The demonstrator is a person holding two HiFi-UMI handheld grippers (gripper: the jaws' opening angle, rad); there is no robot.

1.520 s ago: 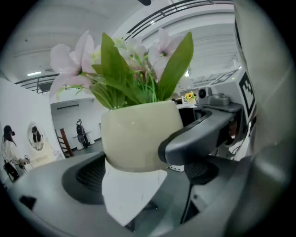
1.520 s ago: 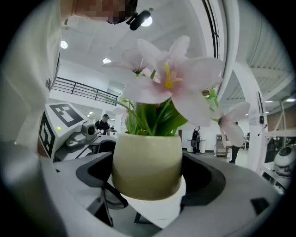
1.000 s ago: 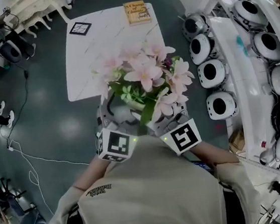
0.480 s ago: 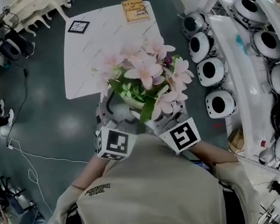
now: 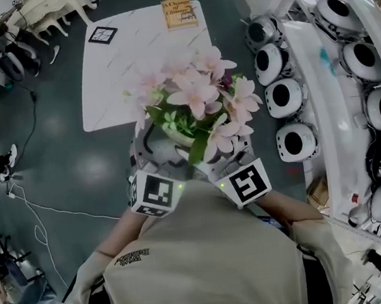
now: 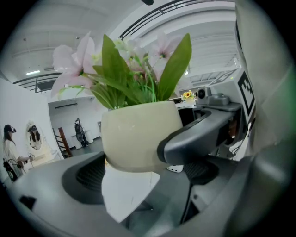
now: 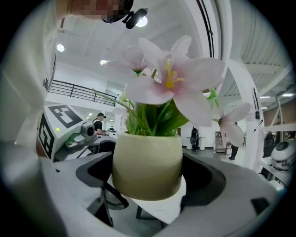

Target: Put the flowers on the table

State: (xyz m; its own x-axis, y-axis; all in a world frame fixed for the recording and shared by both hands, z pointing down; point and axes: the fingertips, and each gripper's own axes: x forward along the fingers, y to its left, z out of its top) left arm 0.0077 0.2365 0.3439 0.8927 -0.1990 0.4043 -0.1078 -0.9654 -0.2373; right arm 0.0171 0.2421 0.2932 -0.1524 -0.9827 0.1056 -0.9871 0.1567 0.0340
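The flowers (image 5: 196,99) are pale pink lilies with broad green leaves, standing upright in a rounded cream pot (image 7: 147,166). In the head view they fill the centre of the frame, held off the ground. The left gripper (image 6: 143,173) and the right gripper (image 7: 148,185) clasp the pot from either side. The table (image 5: 124,59), a white marbled square top, lies in the upper centre-left, not touching the pot.

Cream flowerpot (image 7: 147,164) within right claw (image 7: 150,179)
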